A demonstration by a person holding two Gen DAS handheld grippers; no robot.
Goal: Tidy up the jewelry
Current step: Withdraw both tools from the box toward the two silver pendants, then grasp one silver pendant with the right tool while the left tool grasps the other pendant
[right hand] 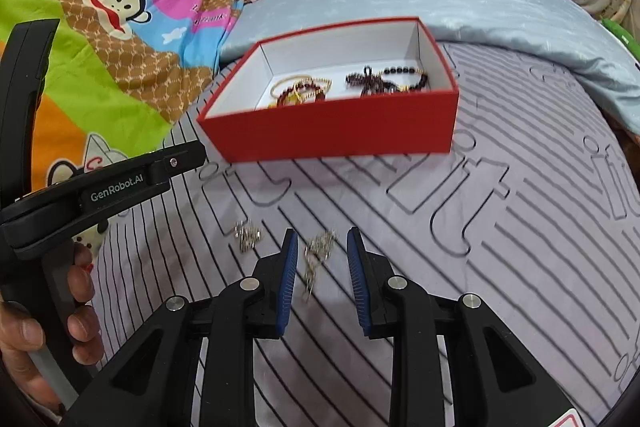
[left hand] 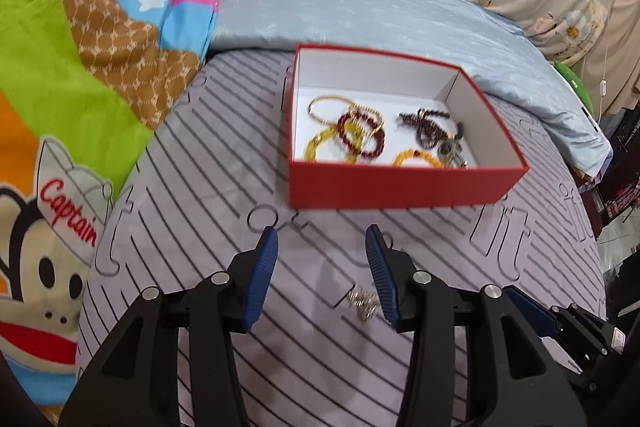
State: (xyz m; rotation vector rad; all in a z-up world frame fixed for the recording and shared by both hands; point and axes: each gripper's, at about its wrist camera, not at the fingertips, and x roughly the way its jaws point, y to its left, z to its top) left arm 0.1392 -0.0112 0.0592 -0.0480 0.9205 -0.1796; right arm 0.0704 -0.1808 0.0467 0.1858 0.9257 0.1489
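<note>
Right tongs (right hand: 322,239) apart, straddling thin silver chain (right hand: 316,255) on the bed (right hand: 520,247) — I risk pinching sheet; left tongs (left hand: 322,239) apart, empty; small silver cluster (left hand: 363,303) may slip.

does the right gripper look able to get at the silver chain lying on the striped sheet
Probably yes. The silver chain lies loose on the striped sheet, right between the right gripper's open jaws. Nothing covers it; the red box sits farther back.

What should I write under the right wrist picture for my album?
Open right gripper hovers around a silver chain on the striped sheet, near a red box of bracelets.
</note>
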